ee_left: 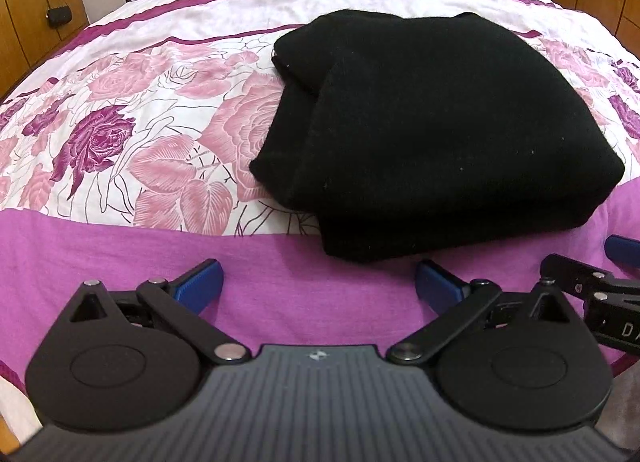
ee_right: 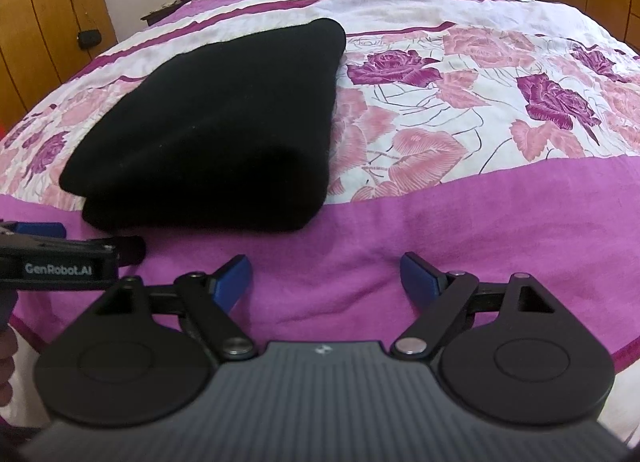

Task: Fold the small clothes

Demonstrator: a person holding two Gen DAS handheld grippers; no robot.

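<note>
Black garment point(ee_left: 432, 129) lies folded on the floral bedspread point(ee_left: 132, 133), front edge on the purple band. Left gripper point(ee_left: 318, 282) tilts down just short of that edge, jaws spread wide, nothing between them. Right gripper point(ee_right: 326, 280) sits beside it, angled down over bare purple, jaws apart, empty.

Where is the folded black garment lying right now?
The folded black garment lies on the floral bedspread, its near edge over the plain purple band, just beyond both open grippers: right of centre in the left view, left in the right.
</note>
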